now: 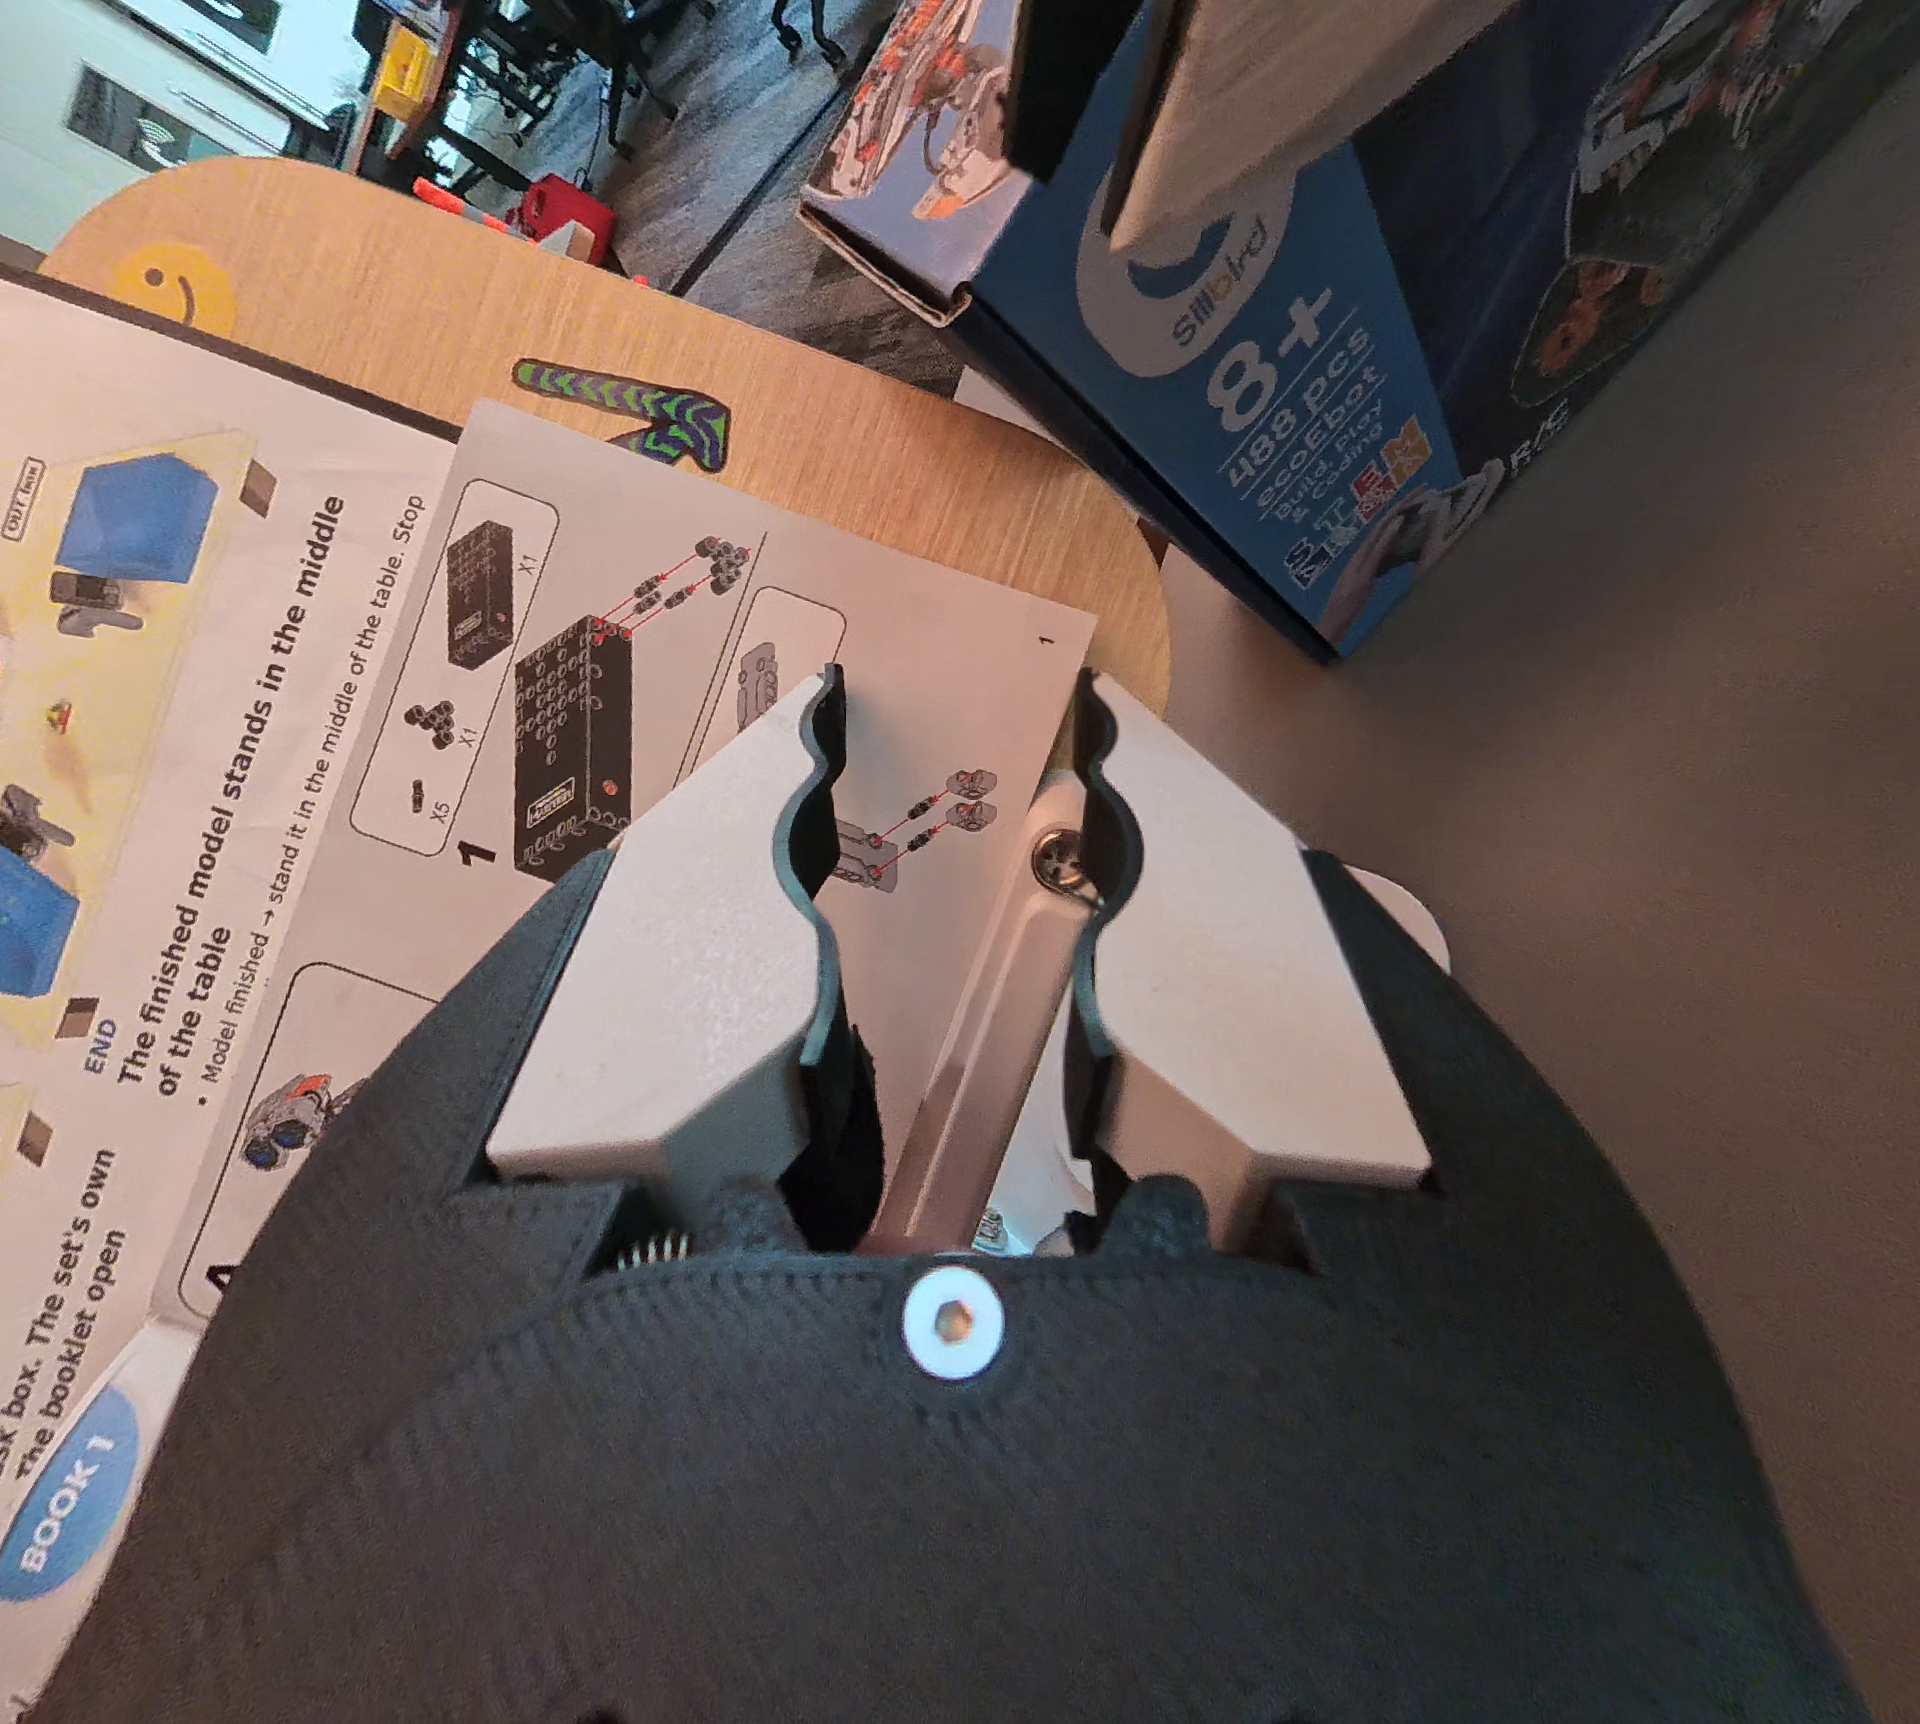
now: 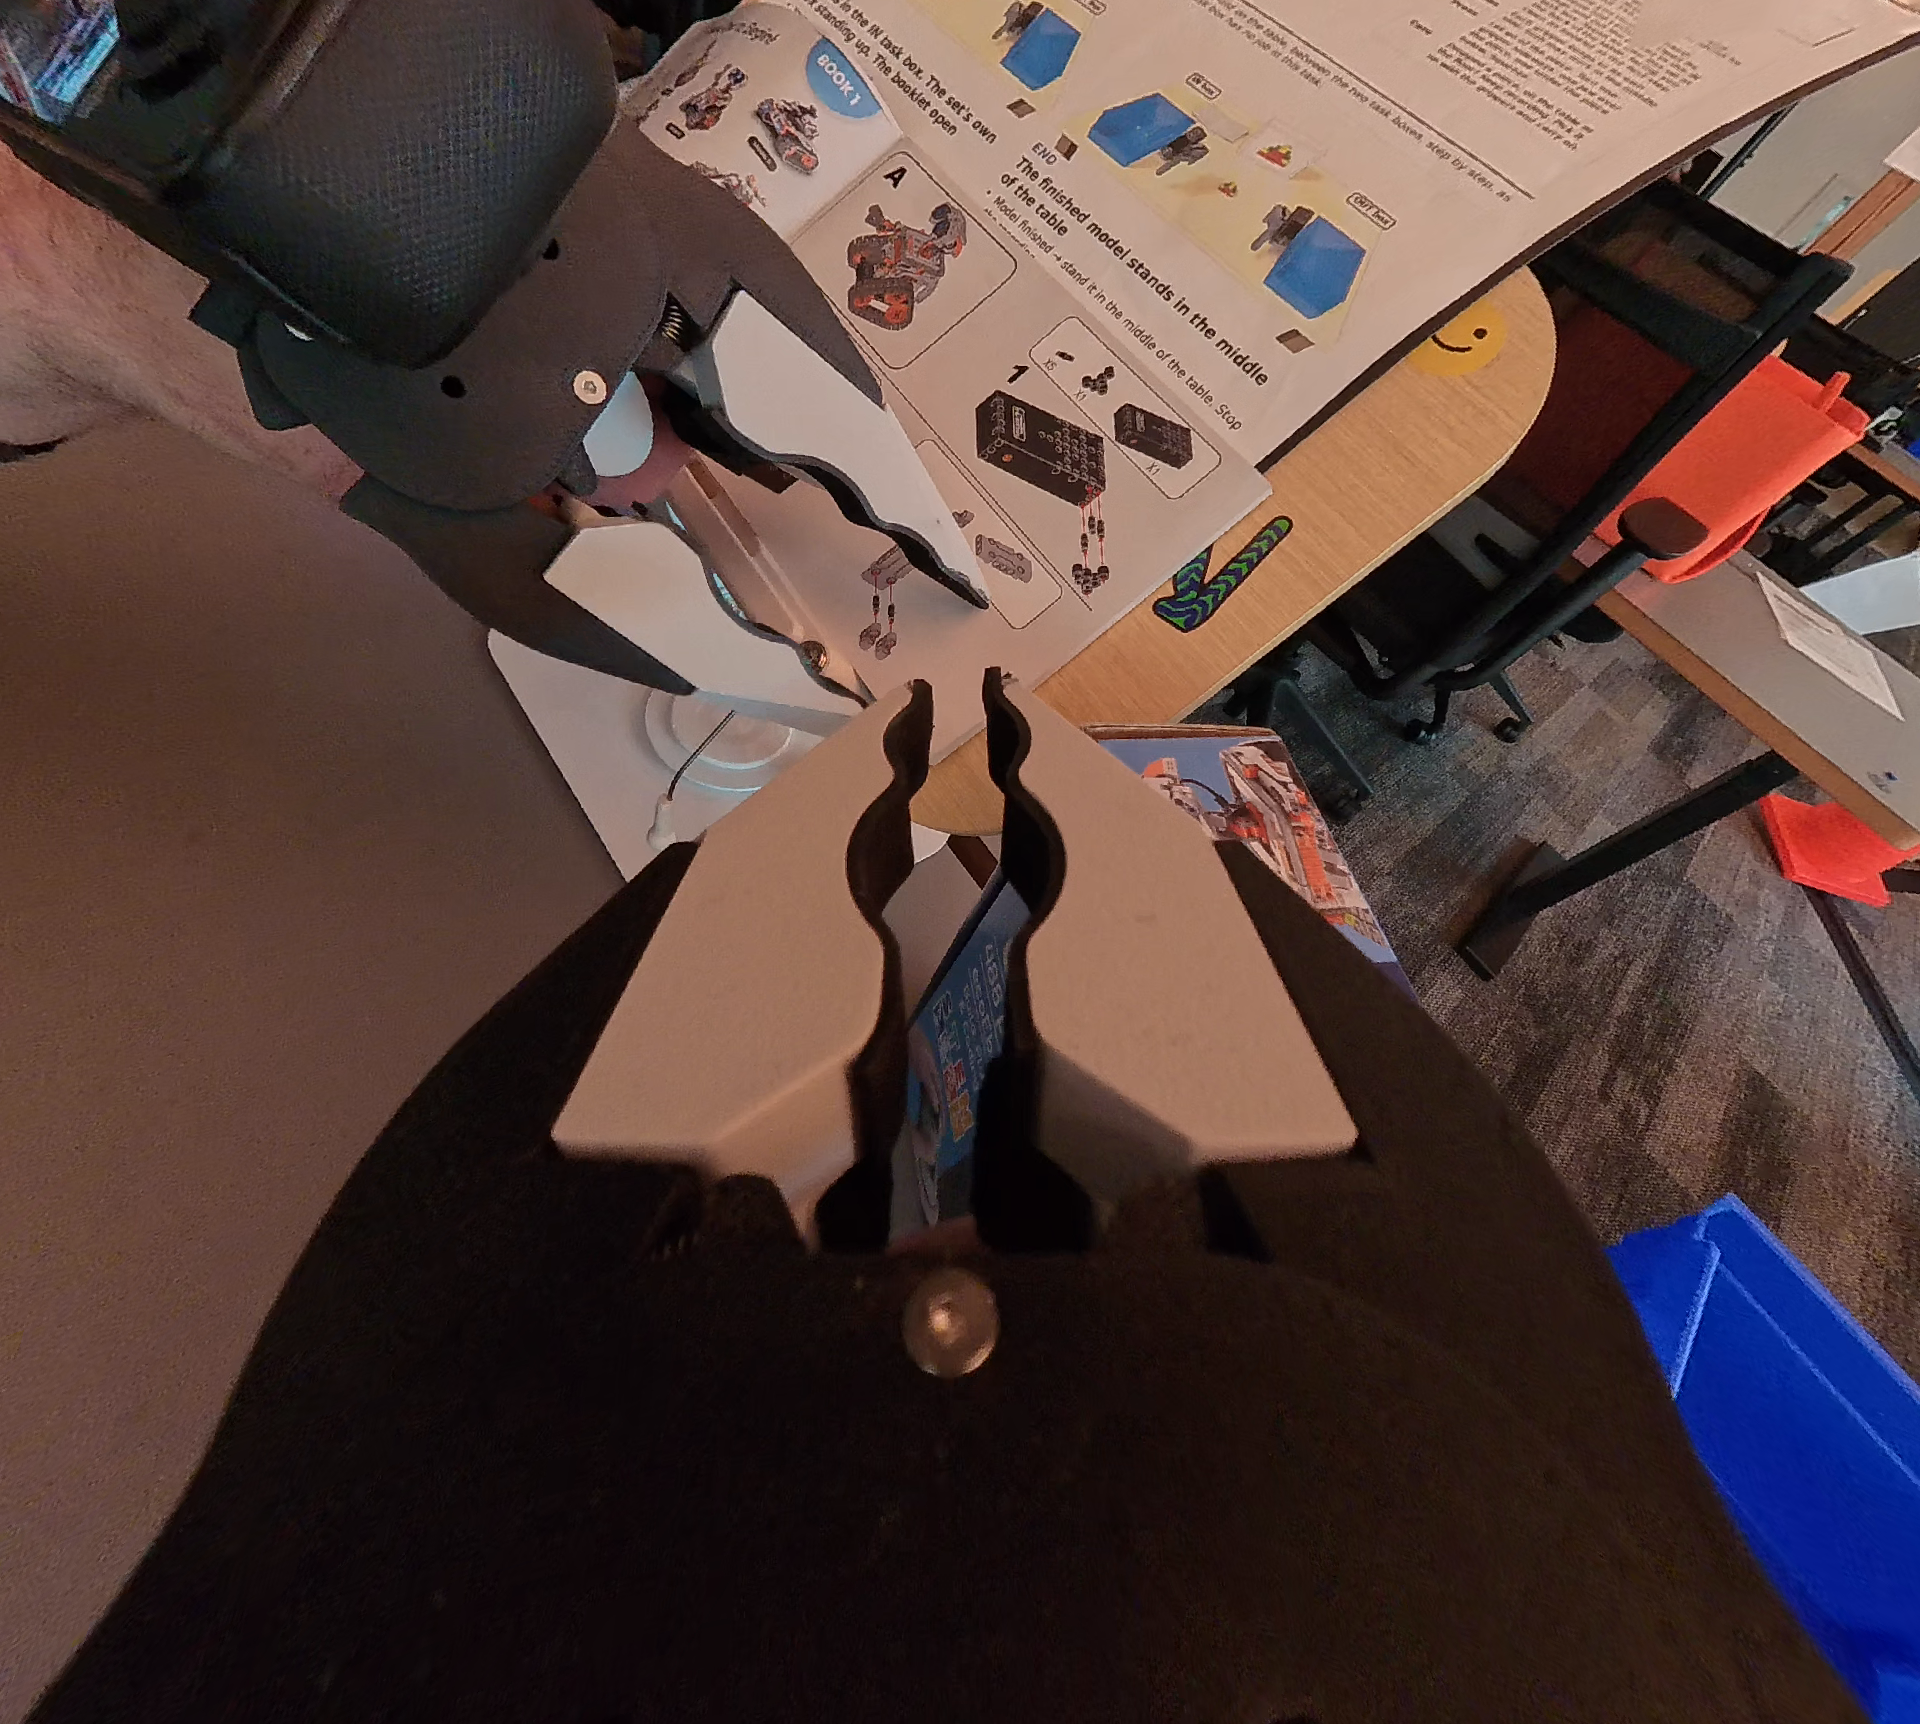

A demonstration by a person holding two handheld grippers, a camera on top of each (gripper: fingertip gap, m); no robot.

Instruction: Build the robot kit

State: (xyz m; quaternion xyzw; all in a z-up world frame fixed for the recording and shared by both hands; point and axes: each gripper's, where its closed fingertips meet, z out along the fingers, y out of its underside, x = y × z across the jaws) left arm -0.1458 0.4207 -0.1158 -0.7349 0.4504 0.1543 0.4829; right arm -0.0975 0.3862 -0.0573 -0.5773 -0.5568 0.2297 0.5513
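Left gripper — jaws apart, straddling a metal arm beside the booklet. Right gripper — narrowly parted, empty, above the blue box.

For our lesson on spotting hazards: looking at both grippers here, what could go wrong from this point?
1. The open left gripper straddles the bar of the stand over the booklet; closing might clamp the bar instead of a page, or drag the stand.
2. The right gripper hangs over the box, with carpet showing right beside it; a nudge might tip the box off the table.
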